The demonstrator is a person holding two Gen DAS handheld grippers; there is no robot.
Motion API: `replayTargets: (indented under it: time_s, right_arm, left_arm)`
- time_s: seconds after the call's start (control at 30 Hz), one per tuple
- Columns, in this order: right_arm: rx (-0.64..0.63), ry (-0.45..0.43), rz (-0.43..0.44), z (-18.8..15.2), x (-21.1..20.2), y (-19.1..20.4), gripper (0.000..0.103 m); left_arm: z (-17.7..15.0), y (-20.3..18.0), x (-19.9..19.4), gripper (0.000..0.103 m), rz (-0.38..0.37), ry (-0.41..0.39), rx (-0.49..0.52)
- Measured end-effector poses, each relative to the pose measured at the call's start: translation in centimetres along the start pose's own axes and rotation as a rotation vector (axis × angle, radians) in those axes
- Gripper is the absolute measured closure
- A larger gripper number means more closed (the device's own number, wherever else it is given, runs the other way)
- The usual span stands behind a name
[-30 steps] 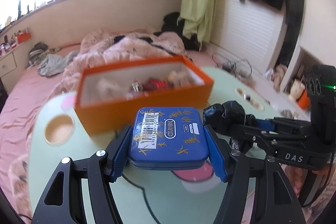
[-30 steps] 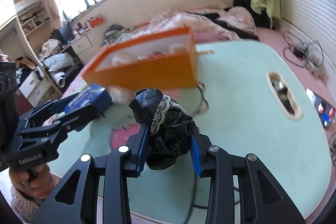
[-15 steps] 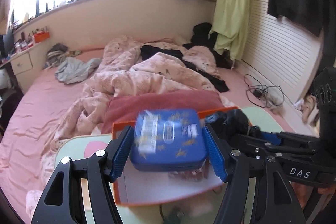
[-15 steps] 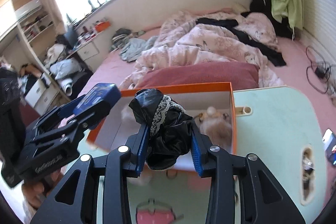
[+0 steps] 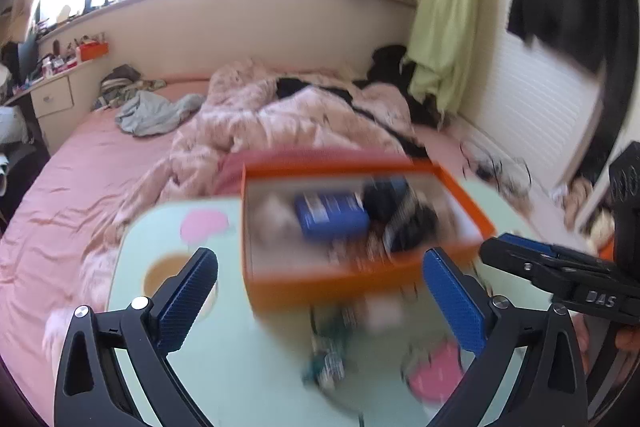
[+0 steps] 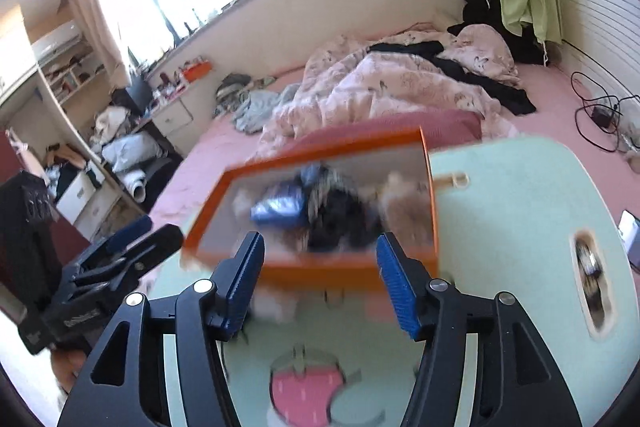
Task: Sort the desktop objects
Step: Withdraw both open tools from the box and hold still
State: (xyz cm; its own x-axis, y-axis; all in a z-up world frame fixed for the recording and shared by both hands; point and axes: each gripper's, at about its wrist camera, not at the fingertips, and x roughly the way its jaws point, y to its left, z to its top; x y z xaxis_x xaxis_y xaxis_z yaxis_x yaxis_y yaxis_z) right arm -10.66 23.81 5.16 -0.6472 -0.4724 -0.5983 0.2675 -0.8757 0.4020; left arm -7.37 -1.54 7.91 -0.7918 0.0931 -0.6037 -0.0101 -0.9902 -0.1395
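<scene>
An orange box [image 5: 352, 275] [image 6: 320, 271] stands on the pale green table [image 5: 240, 379] [image 6: 500, 227]. Inside it lie a blue tin [image 5: 330, 217] [image 6: 278, 207] and, right of it, a black lace-trimmed cloth bundle [image 5: 404, 223] [image 6: 340, 215]. My left gripper [image 5: 320, 291] is just in front of the box with its jaws opening wide and nothing between them. My right gripper [image 6: 320, 271] also stands before the box, jaws opening, empty. Each gripper shows at the edge of the other's view. The scene is motion-blurred.
A small blurred greenish item [image 5: 328, 363] and a cord lie on the table near the left gripper. Pink strawberry prints [image 6: 306, 387] mark the tabletop, which has a cut-out slot [image 6: 592, 279] at right. A bed with rumpled pink bedding [image 5: 280, 115] lies behind the table.
Both grippers carried their loads over the orange box, then opened; the blue tin and the black bundle now lie in the box. Both grippers have drawn back from it.
</scene>
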Motion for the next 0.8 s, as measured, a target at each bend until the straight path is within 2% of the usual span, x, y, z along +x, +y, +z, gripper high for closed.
replayTargets:
  time_s: [0.1, 0.23, 0.4, 0.47, 0.53, 0.57, 0.8]
  right_arm:
    - [-0.052, 0.068, -0.085, -3.0, 0.0, 0.3, 0.043]
    - [-0.094, 0.153, -0.182, -6.2, 0.7, 0.0, 0.043]
    - [-0.108, 0.190, -0.262, -7.5, 0.8, -0.5, 0.044]
    - [-0.124, 0.192, -0.280, -7.8, 0.7, -0.3, 0.042]
    - [-0.137, 0.192, -0.285, -8.0, 0.8, -0.3, 0.031]
    - [-0.149, 0.199, -0.289, -8.1, 1.0, -0.2, 0.018]
    - [-0.164, 0.209, -0.323, -8.4, 1.6, -0.5, 0.001]
  left_arm:
    - [-3.3, -1.8, -0.5, 0.001, 0.024, 0.055, 0.054]
    - [-6.6, -2.9, 0.4, 0.001, 0.072, 0.127, 0.066]
    - [-8.7, -2.8, 2.5, 0.001, 0.105, 0.203, 0.029]
    - [-9.3, -3.0, 2.6, 0.000, 0.115, 0.195, 0.031]
    - [-9.8, -3.3, 2.1, 0.000, 0.119, 0.166, 0.031]
    - [-10.1, -3.4, 1.9, 0.000, 0.125, 0.152, 0.034]
    - [-10.3, -3.5, 1.3, 0.000, 0.114, 0.139, 0.033]
